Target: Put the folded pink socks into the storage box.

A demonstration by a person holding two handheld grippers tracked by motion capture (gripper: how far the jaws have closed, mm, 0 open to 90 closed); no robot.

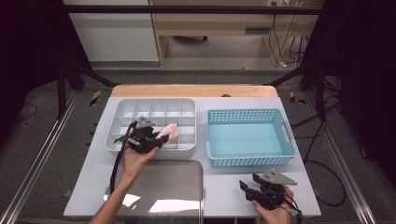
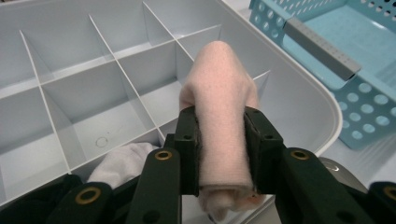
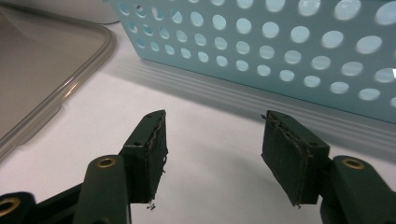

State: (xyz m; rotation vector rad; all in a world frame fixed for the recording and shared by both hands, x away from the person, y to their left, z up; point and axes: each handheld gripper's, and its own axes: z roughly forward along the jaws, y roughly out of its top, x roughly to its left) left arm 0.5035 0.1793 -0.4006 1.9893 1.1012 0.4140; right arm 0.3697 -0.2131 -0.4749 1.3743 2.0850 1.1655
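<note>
My left gripper (image 1: 161,139) (image 2: 219,135) is shut on a rolled pale pink sock (image 2: 219,107) (image 1: 169,131), held over the front row of the white divided organiser tray (image 1: 122,106) (image 2: 299,93). A white sock (image 2: 123,161) lies in a front compartment just below the jaws. The empty teal perforated basket (image 1: 252,161) (image 3: 289,51) stands to the right of the tray. My right gripper (image 1: 244,185) (image 3: 212,154) rests open near the table's front edge, in front of the basket, with nothing between its jaws.
A clear plastic lid (image 1: 163,186) (image 3: 51,65) lies flat at the front of the white table mat (image 1: 219,186), between the two hands. Black frame bars and cables surround the table.
</note>
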